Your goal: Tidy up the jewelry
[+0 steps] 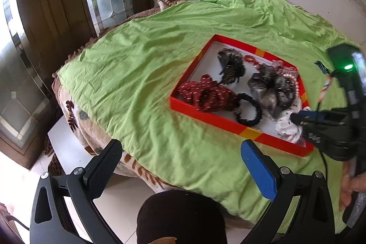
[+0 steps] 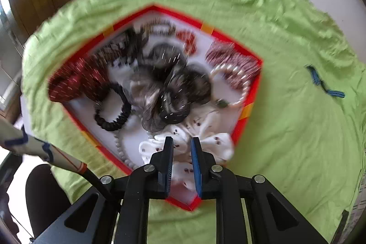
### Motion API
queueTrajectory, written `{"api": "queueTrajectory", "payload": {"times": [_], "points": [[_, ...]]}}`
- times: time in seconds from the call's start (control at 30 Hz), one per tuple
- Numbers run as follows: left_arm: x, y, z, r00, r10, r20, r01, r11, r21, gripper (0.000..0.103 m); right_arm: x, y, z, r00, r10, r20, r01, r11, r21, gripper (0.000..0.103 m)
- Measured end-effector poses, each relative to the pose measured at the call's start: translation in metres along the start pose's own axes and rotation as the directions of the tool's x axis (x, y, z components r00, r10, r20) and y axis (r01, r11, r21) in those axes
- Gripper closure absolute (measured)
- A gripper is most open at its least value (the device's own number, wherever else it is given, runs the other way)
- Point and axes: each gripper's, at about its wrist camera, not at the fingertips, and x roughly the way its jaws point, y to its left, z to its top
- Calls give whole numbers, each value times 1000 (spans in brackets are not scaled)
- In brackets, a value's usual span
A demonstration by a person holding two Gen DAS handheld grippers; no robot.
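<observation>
Right gripper (image 2: pixel 181 143) fingers clenched on soft white speckled fabric scrunchie (image 2: pixel 212 145) at near corner of shallow red cardboard tray (image 2: pixel 254 93); left gripper (image 1: pixel 180 150) fingers released over wrinkled green bedsheet (image 1: pixel 141 56).

Red tray (image 2: pixel 256 84) of hair ties and beads on a green sheet

The shallow tray has a white floor and orange marks on its rim; a dark red scrunchie (image 1: pixel 205 93) lies at one corner; a black hair tie (image 1: pixel 249 110) beside it; a grey scrunchie (image 2: pixel 164 84) in the middle; a white scrunchie (image 2: pixel 205 143) at the near corner; a pearl bracelet (image 2: pixel 240 84) by the far rim.
</observation>
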Motion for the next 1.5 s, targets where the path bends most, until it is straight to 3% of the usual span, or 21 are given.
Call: {"api": "queueTrajectory", "payload": {"times": [0.17,0.23,0.3,0.43,0.6,0.8,0.87,0.93,1.03,1.17,1.23,1.3,1.4,1.5], "points": [[12,13,0,1000,-8,-15,8,1000,-19,0,17,-2,12,999,44,-31,-43,998,46,86],[15,17,0,1000,-14,-17,13,1000,-24,0,2,-10,13,993,111,-28,-109,990,90,86],[18,21,0,1000,-19,-17,18,999,-31,0,-22,-15,13,988,148,33,-150,984,100,86],[25,23,3,999,-41,-24,40,998,-47,0,-42,-22,30,989,85,118,-95,992,83,86],[26,26,2,999,-43,-23,43,998,-39,0,10,-17,55,1000,25,18,-26,997,71,86],[29,35,3,999,-27,-29,26,998,-59,0,35,-2,68,996,84,-8,-84,993,82,86],[29,36,3,999,-23,-29,21,998,-61,0,21,0,66,996,85,27,-87,993,82,86],[32,37,4,999,-22,-33,20,998,-66,0,-6,4,67,990,54,131,-64,996,68,86],[33,36,4,999,-25,-33,23,998,-62,0,-25,5,72,976,32,217,-49,996,71,85],[33,32,4,999,-22,-32,21,999,-49,0,-1,3,87,984,35,174,-50,995,84,84],[32,30,4,999,-18,-33,17,999,-47,0,22,1,89,991,73,115,-87,989,118,84],[33,30,4,999,-11,-35,10,999,-48,0,39,0,88,981,182,66,-191,970,149,84],[34,34,5,999,-1,-36,-1,998,-60,0,17,5,80,973,197,123,-213,967,139,83],[38,39,8,999,6,-41,-9,997,-79,0,-20,26,78,933,302,195,-315,948,44,83]]}}
